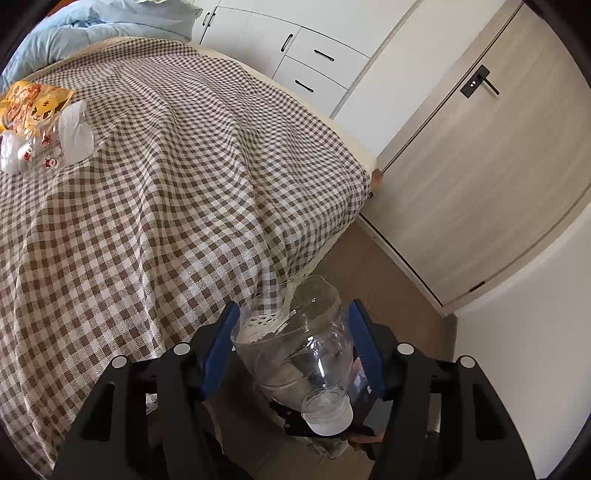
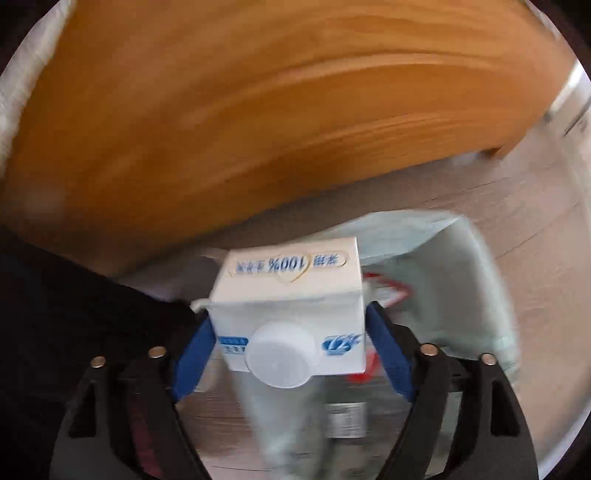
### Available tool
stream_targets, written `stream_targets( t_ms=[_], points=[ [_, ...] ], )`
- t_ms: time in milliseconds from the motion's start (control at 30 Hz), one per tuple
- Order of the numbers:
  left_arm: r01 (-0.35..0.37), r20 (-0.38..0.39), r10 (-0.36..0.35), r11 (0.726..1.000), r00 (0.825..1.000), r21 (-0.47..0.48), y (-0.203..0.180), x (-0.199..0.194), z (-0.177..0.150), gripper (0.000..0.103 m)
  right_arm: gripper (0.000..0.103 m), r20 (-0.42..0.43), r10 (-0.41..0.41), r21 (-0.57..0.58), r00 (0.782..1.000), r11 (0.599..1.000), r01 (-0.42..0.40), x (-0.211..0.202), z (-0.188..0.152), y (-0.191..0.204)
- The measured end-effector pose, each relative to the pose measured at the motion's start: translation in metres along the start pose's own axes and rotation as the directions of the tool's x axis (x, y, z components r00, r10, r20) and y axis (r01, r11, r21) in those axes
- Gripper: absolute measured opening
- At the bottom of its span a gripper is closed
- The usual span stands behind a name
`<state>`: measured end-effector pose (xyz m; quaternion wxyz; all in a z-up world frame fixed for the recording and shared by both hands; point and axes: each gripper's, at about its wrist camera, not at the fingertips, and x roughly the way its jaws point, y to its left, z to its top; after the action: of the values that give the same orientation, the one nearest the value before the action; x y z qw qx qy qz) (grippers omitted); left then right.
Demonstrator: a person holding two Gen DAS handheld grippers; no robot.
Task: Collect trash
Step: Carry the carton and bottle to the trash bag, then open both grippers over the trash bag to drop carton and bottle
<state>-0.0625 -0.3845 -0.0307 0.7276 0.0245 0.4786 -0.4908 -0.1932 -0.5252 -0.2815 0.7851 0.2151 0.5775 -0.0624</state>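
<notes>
In the left wrist view my left gripper (image 1: pixel 293 310) is shut on a clear plastic bottle (image 1: pixel 295 350). Its white cap points back at the camera, and both blue pads press its sides. It hangs past the corner of the bed, over the wooden floor. In the right wrist view a white milk carton (image 2: pixel 291 295) with blue print and a white cap sits between the blue fingers (image 2: pixel 388 350) of my right gripper (image 2: pixel 290 314). The jaws stand wide, with a thin gap along the right pad. Under the carton is a bin with a white liner (image 2: pixel 469 266). More litter lies on the bed: a yellow snack bag (image 1: pixel 29 103) and clear wrappers (image 1: pixel 70 136).
A brown-and-white checked cover (image 1: pixel 166 184) drapes the bed, with a blue duvet (image 1: pixel 74 33) at its far end. White drawers (image 1: pixel 314 66) and a pale door (image 1: pixel 480 166) stand beyond. An orange wooden bed frame (image 2: pixel 258 110) rises behind the bin, and a dark sleeve (image 2: pixel 55 295) is at the left.
</notes>
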Motion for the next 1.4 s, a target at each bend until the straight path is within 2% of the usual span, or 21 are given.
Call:
stream_targets(
  t_ms=[233,400,567,633,700,767,833,900,933,1000,1233,1400],
  points=[
    [-0.003,-0.023,0.004,0.999,1.000,0.035,-0.014,0.013,-0.006,0.058,0.083,0.171,0.013,0.132,0.985,0.991,-0.036,-0.069,-0.011,-0.036],
    [0.009,-0.066,-0.007,1.000,0.998,0.024,-0.029,0.037,-0.015,0.060,0.083,0.231,-0.134,0.255,0.964,0.964,0.073,-0.120,-0.021,-0.058],
    [0.035,-0.133,-0.020,0.993,0.991,0.113,-0.077,0.083,-0.018,0.060,0.083,0.267,-0.248,0.325,0.931,0.933,0.156,-0.169,-0.044,-0.080],
    [0.022,-0.153,0.002,0.988,0.988,0.153,-0.094,0.109,-0.020,0.062,0.083,0.276,-0.267,0.353,0.923,0.922,0.161,-0.184,-0.059,-0.089],
    [0.033,-0.168,0.000,0.981,0.986,0.193,-0.105,0.137,-0.024,0.064,0.083,0.273,-0.281,0.381,0.920,0.910,0.165,-0.190,-0.077,-0.099],
    [0.070,-0.251,-0.016,0.976,0.968,0.208,-0.109,0.172,-0.032,0.066,0.083,0.264,-0.287,0.394,0.921,0.904,0.169,-0.195,-0.086,-0.105],
    [0.034,-0.298,0.028,0.980,0.954,0.198,-0.106,0.201,-0.042,0.067,0.083,0.253,-0.294,0.401,0.922,0.899,0.177,-0.199,-0.091,-0.114],
    [-0.039,-0.301,0.114,0.969,0.947,0.246,-0.103,0.218,-0.050,0.069,0.083,0.247,-0.290,0.410,0.925,0.896,0.172,-0.196,-0.097,-0.119],
    [-0.060,-0.293,0.144,0.959,0.945,0.278,-0.103,0.221,-0.052,0.073,0.083,0.242,-0.286,0.412,0.927,0.896,0.168,-0.194,-0.098,-0.122],
    [-0.049,-0.306,0.147,0.951,0.941,0.305,-0.102,0.224,-0.055,0.079,0.083,0.232,-0.282,0.413,0.931,0.895,0.168,-0.188,-0.097,-0.125],
    [-0.074,-0.291,0.180,0.937,0.940,0.340,-0.098,0.215,-0.063,0.082,0.083,0.163,-0.267,0.361,0.950,0.912,0.194,-0.166,-0.090,-0.110],
    [-0.073,-0.278,0.179,0.933,0.944,0.352,-0.097,0.205,-0.060,0.083,0.083,0.115,-0.285,0.333,0.951,0.914,0.234,-0.159,-0.087,-0.099]
  ],
)
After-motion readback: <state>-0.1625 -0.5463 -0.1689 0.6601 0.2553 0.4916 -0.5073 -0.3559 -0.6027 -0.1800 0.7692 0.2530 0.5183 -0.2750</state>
